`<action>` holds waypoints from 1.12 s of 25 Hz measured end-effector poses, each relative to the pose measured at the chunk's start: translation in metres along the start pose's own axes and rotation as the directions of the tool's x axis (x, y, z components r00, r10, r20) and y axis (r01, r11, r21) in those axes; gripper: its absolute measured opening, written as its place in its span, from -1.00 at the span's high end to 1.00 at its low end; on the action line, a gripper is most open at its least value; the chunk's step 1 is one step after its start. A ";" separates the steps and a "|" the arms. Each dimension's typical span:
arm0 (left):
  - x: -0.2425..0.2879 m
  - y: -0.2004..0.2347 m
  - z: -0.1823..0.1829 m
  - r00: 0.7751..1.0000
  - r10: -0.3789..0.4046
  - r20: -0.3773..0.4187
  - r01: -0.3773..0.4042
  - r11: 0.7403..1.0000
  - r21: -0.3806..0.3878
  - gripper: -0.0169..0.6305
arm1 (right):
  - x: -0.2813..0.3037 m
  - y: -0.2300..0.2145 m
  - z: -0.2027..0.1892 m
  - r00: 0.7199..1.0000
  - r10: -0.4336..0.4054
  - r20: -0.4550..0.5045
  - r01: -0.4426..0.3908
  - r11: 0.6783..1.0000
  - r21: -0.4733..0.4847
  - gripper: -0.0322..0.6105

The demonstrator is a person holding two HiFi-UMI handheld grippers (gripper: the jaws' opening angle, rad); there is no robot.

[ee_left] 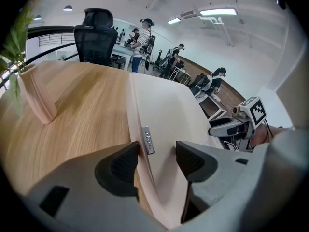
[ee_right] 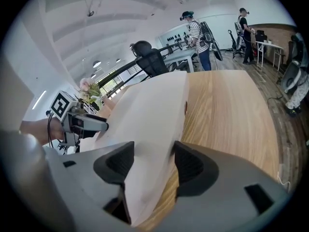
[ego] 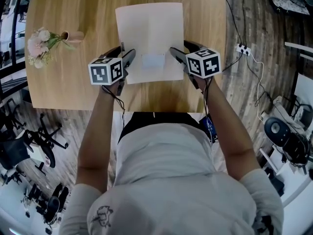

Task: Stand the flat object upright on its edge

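Observation:
A pale, flat rectangular board [ego: 150, 33] lies on the wooden table [ego: 63, 87], with a small light tag [ego: 153, 60] near its front end. My left gripper [ego: 128, 58] is at the board's left edge, near the front corner, and my right gripper [ego: 177, 54] is at its right edge. In the left gripper view the board's edge [ee_left: 137, 115], which carries a small metal plate [ee_left: 147, 140], runs between the open jaws of the left gripper [ee_left: 157, 158]; a gap shows beside the right pad. In the right gripper view the board [ee_right: 145, 115] passes between the wide jaws of the right gripper [ee_right: 153, 161].
A small vase of pink flowers [ego: 44, 40] lies at the table's left side; its vase [ee_left: 38, 98] also shows in the left gripper view. The table's front edge is close to the person's body. A power strip [ego: 243, 49] and cables lie on the floor to the right, office chairs to the left.

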State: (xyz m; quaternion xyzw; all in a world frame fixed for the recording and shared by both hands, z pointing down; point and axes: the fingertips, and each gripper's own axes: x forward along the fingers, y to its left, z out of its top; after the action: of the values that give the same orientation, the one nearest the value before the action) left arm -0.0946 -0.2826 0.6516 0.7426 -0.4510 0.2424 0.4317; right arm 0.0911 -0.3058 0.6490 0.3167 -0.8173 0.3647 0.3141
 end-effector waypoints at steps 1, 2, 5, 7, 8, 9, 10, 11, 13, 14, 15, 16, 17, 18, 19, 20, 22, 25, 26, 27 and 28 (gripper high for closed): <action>-0.003 -0.001 0.001 1.000 0.001 0.002 -0.001 1.000 0.006 0.18 | -0.002 0.002 0.001 1.000 -0.004 0.006 0.004 1.000 -0.003 0.06; -0.006 -0.002 0.001 1.000 0.002 0.004 -0.002 1.000 0.011 0.18 | -0.005 0.005 0.002 1.000 -0.009 0.012 0.009 1.000 -0.006 0.07; -0.016 -0.002 0.001 1.000 0.004 0.007 -0.005 1.000 0.031 0.18 | -0.012 0.014 0.005 0.999 -0.026 0.033 0.027 1.000 -0.015 0.11; -0.024 -0.003 0.002 1.000 0.004 0.014 -0.004 0.999 0.048 0.18 | -0.017 0.022 0.006 0.998 -0.034 0.048 0.035 0.999 -0.019 0.12; -0.028 -0.003 0.002 1.000 0.004 0.020 -0.005 0.998 0.058 0.18 | -0.020 0.026 0.006 0.998 -0.038 0.056 0.040 0.999 -0.022 0.13; -0.033 -0.004 0.004 1.000 0.004 0.027 -0.006 0.998 0.069 0.18 | -0.023 0.030 0.006 0.997 -0.043 0.064 0.045 0.999 -0.025 0.13; -0.038 -0.006 0.005 0.999 0.005 0.035 -0.007 0.997 0.080 0.18 | -0.026 0.034 0.007 0.996 -0.049 0.073 0.051 0.998 -0.028 0.14; -0.043 -0.007 0.007 0.999 0.005 0.045 -0.009 0.996 0.091 0.18 | -0.029 0.038 0.008 0.995 -0.054 0.084 0.057 0.998 -0.031 0.14; -0.053 -0.010 0.013 0.998 0.003 0.070 -0.011 0.993 0.114 0.18 | -0.036 0.045 0.012 0.992 -0.065 0.111 0.069 0.997 -0.033 0.15; -0.058 -0.012 0.016 0.997 0.000 0.083 -0.010 0.992 0.125 0.18 | -0.040 0.048 0.014 0.990 -0.070 0.125 0.075 0.997 -0.034 0.15; -0.062 -0.014 0.019 0.996 -0.003 0.094 -0.010 0.990 0.137 0.18 | -0.044 0.051 0.016 0.988 -0.076 0.138 0.081 0.996 -0.036 0.15; -0.066 -0.016 0.021 0.995 -0.006 0.104 -0.010 0.988 0.151 0.18 | -0.048 0.054 0.017 0.985 -0.081 0.150 0.088 0.995 -0.040 0.15; -0.070 -0.018 0.023 0.994 -0.009 0.113 -0.010 0.986 0.167 0.18 | -0.051 0.056 0.019 0.983 -0.087 0.161 0.096 0.994 -0.045 0.15; -0.074 -0.020 0.026 0.992 -0.011 0.124 -0.012 0.983 0.182 0.18 | -0.055 0.059 0.020 0.980 -0.093 0.173 0.103 0.993 -0.050 0.15; -0.079 -0.022 0.028 0.990 -0.012 0.137 -0.015 0.980 0.197 0.18 | -0.059 0.061 0.022 0.977 -0.099 0.187 0.111 0.992 -0.057 0.15; -0.084 -0.025 0.031 0.988 -0.014 0.154 -0.020 0.977 0.211 0.18 | -0.063 0.064 0.025 0.974 -0.104 0.203 0.119 0.991 -0.063 0.15; -0.095 -0.030 0.038 0.980 -0.016 0.197 -0.032 0.971 0.238 0.18 | -0.072 0.071 0.031 0.963 -0.118 0.243 0.140 0.987 -0.078 0.16; -0.110 -0.038 0.049 0.963 -0.024 0.269 -0.055 0.958 0.282 0.18 | -0.087 0.081 0.041 0.939 -0.140 0.314 0.183 0.977 -0.112 0.16; -0.115 -0.040 0.054 0.956 -0.027 0.292 -0.063 0.953 0.296 0.18 | -0.091 0.083 0.045 0.930 -0.148 0.338 0.199 0.972 -0.123 0.16; -0.119 -0.042 0.058 0.949 -0.031 0.314 -0.071 0.949 0.308 0.18 | -0.096 0.086 0.048 0.920 -0.156 0.360 0.216 0.967 -0.135 0.16; -0.123 -0.044 0.062 0.942 -0.036 0.335 -0.078 0.944 0.320 0.18 | -0.100 0.088 0.051 0.909 -0.165 0.382 0.235 0.961 -0.146 0.16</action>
State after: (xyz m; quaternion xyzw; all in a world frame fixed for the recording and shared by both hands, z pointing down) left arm -0.1162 -0.2699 0.5094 0.8296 -0.4792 0.1885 0.2158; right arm 0.0710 -0.2708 0.5124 0.4303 -0.8553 0.1861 0.2207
